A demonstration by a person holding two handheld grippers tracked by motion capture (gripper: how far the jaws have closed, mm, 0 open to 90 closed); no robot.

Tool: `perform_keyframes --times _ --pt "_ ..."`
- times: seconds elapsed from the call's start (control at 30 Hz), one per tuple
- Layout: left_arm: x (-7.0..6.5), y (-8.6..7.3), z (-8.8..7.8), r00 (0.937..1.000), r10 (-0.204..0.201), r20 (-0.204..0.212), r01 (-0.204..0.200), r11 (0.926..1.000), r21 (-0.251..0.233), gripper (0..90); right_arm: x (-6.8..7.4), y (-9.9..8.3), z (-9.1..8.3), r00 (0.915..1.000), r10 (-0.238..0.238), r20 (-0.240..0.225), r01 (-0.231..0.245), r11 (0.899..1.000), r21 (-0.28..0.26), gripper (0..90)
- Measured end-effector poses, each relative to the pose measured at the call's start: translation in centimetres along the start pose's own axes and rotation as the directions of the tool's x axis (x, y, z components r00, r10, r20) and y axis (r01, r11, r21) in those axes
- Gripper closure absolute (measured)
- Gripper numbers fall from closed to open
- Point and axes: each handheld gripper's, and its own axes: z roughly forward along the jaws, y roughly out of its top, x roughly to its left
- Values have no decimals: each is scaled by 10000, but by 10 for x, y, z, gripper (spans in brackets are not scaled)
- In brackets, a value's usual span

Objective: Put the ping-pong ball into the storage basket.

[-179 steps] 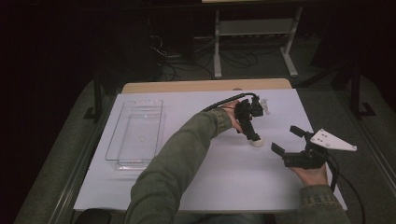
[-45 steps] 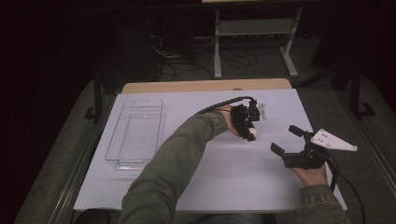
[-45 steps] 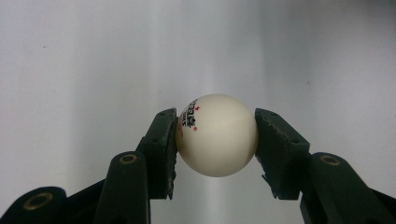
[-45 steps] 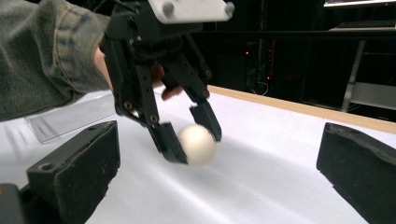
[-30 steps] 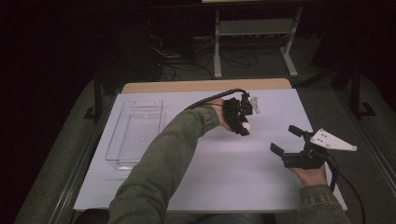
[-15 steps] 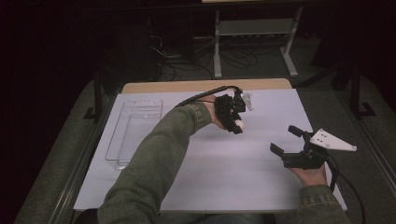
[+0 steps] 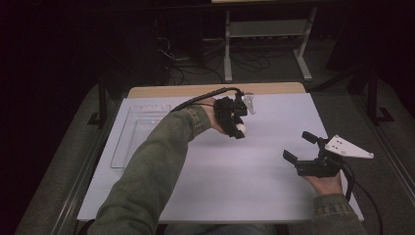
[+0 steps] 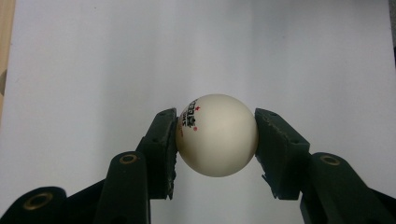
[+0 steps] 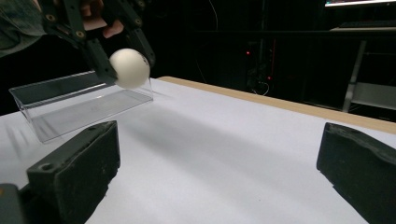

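Currently left gripper [image 8: 215, 140] pinching ball [image 8: 217, 135] above table [image 7: 274, 196]; right gripper [image 7: 304, 147] jaws spread, nothing between; tray [image 9: 70, 105] nearby.

Open white table surface [image 7: 230, 176] across frame centre, clear plastic tray [image 7: 134, 139] occupying left edge, right gripper [image 7: 304, 149] parked lower right.
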Motion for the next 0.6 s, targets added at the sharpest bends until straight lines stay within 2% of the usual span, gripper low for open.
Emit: perform_keyframes --times 0.27,0.6 --pt "-1 -12 -21 9994 -47 -342 47 10000 -20 510 1 0 1 10000 1 -55 0 10000 84 0" --pt "-2 -24 -33 9988 -238 -416 238 9997 -5 510 1 0 1 10000 22 -53 -22 10000 64 0"
